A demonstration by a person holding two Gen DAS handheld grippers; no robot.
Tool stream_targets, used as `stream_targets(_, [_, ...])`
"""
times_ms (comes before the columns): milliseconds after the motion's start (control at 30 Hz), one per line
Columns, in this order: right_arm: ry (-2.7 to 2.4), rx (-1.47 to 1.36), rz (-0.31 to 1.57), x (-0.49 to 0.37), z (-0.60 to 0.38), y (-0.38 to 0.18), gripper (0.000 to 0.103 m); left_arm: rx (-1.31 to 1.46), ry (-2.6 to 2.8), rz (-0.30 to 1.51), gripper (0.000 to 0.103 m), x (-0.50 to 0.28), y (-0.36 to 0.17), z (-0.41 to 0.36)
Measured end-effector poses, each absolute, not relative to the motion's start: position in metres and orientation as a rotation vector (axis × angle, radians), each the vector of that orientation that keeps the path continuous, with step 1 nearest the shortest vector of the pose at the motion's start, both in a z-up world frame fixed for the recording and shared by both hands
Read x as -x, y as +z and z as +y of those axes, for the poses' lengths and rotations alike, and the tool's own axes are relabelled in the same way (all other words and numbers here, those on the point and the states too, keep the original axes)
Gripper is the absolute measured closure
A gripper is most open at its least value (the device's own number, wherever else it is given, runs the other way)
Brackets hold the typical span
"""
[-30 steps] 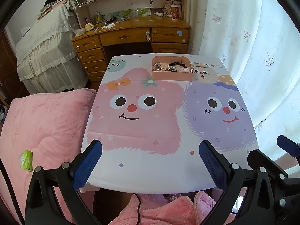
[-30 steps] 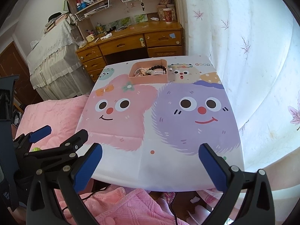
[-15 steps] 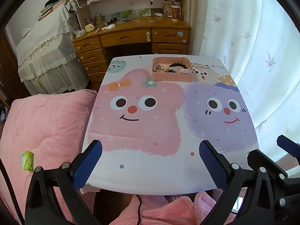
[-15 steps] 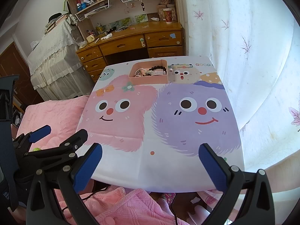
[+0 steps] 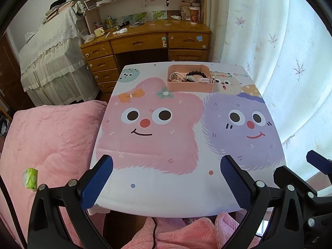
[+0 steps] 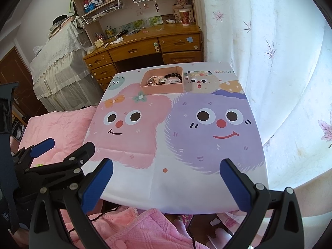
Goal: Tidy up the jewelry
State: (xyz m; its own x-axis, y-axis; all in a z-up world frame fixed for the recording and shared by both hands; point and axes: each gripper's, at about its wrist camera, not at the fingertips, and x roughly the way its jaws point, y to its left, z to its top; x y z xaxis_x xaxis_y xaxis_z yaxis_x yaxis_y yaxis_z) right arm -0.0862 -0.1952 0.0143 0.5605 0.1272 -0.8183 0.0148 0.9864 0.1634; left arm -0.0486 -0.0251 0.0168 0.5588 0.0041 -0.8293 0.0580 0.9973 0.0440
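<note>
A pink jewelry box [image 5: 189, 87] [image 6: 164, 89] sits at the far edge of the table. It holds a black bead bracelet [image 5: 197, 73] [image 6: 173, 75], a pearl bracelet [image 5: 173, 76], a white watch [image 5: 204, 80] [image 6: 173, 81] and other small pieces. A thin bead bracelet [image 5: 221, 75] [image 6: 198, 73] lies on the cloth just right of the box. My left gripper [image 5: 167, 181] is open and empty over the near table edge. My right gripper [image 6: 166, 183] is open and empty beside it.
The table wears a cartoon-monster cloth [image 5: 186, 191] [image 6: 176, 191]. A pink bed [image 5: 47, 137] lies to the left with a green packet [image 5: 30, 178] on it. A wooden desk [image 5: 145, 39] stands behind the table. White curtains [image 5: 290, 62] hang at the right.
Both grippers have stayed open and almost still; the view has shifted only slightly.
</note>
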Motion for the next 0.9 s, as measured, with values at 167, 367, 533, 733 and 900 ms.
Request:
stream_targets(167, [0.066, -0.161, 0.975, 0.085, -0.196, 0.015, 0.000, -0.070, -0.032, 0.977, 0.001, 0.049, 0.017, -0.025])
stream_targets(367, [0.063, -0.170, 0.974, 0.082, -0.205, 0.016, 0.000, -0.083, -0.031, 0.974, 0.001, 0.046, 0.021, -0.033])
stream_targets(533, [0.059, -0.176, 0.970, 0.081, -0.209, 0.015, 0.000, -0.092, -0.029, 0.968, 0.001, 0.044, 0.022, -0.039])
stream_targets(733, [0.059, -0.176, 0.972, 0.080, -0.211, 0.014, 0.000, -0.094, -0.029, 0.969, 0.001, 0.042, 0.020, -0.042])
stream_targets(900, [0.059, -0.177, 0.973, 0.080, -0.211, 0.015, 0.000, -0.095, -0.031, 0.973, 0.001, 0.040, 0.020, -0.043])
